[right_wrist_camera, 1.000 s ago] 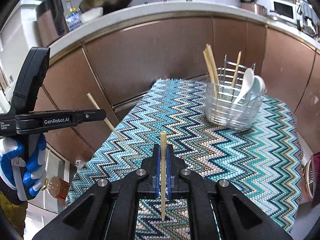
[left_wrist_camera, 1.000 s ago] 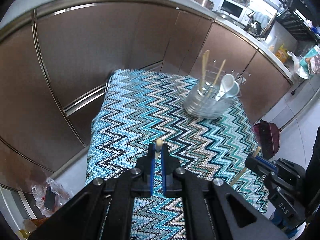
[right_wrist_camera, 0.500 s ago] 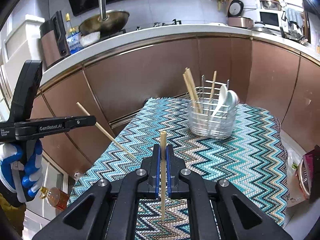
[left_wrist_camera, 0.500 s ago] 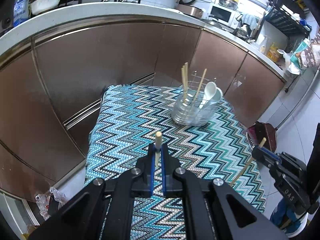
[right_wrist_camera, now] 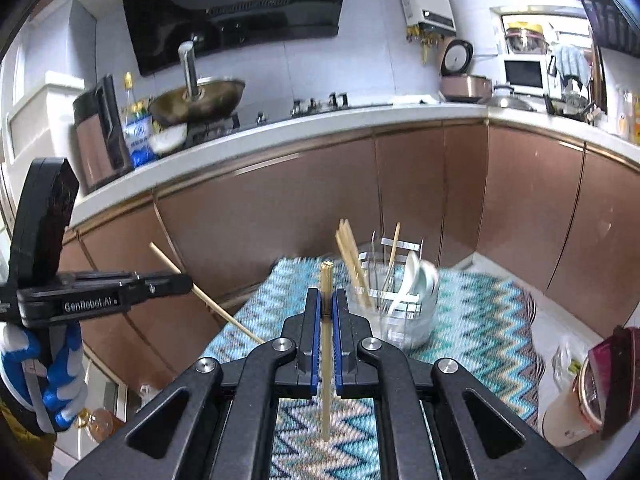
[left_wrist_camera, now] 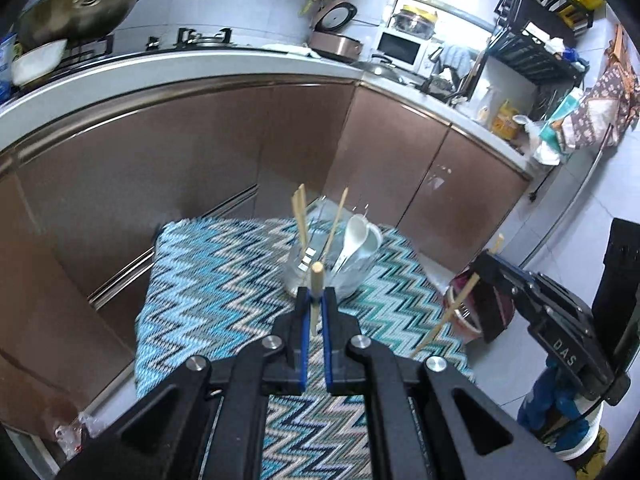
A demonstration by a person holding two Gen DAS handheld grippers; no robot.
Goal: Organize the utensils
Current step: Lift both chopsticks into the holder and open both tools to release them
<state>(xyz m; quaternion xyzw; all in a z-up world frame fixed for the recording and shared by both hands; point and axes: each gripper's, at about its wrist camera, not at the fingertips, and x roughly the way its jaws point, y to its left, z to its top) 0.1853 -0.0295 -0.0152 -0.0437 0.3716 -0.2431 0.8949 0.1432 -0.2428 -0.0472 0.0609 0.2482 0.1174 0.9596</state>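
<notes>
My left gripper [left_wrist_camera: 315, 300] is shut on a wooden chopstick [left_wrist_camera: 316, 283] that stands up between its blue pads. My right gripper [right_wrist_camera: 327, 300] is shut on a second chopstick [right_wrist_camera: 326, 352], held upright. Both hang above the zigzag-patterned cloth [left_wrist_camera: 224, 280], short of the clear utensil holder [left_wrist_camera: 352, 276] at its far end, which holds several chopsticks and white spoons [left_wrist_camera: 356, 240]. In the right wrist view the holder [right_wrist_camera: 404, 320] stands ahead to the right, and the left gripper [right_wrist_camera: 188, 282] shows at the left with its chopstick [right_wrist_camera: 208, 300] slanting down. The right gripper [left_wrist_camera: 486, 266] appears at the right of the left wrist view.
Brown cabinet fronts [left_wrist_camera: 200, 152] under a white counter [left_wrist_camera: 240, 64] curve behind the cloth-covered table. A wok [right_wrist_camera: 198, 100], a rice cooker [right_wrist_camera: 464, 80] and a microwave [right_wrist_camera: 522, 72] sit on the counter. A gloved hand [right_wrist_camera: 56, 384] holds the left tool. A red dustpan [left_wrist_camera: 476, 304] lies on the floor.
Both grippers have risen and tipped upward with their chopsticks still held; the holder now sits lower and smaller in both views, and the counter and wall have come into sight.
</notes>
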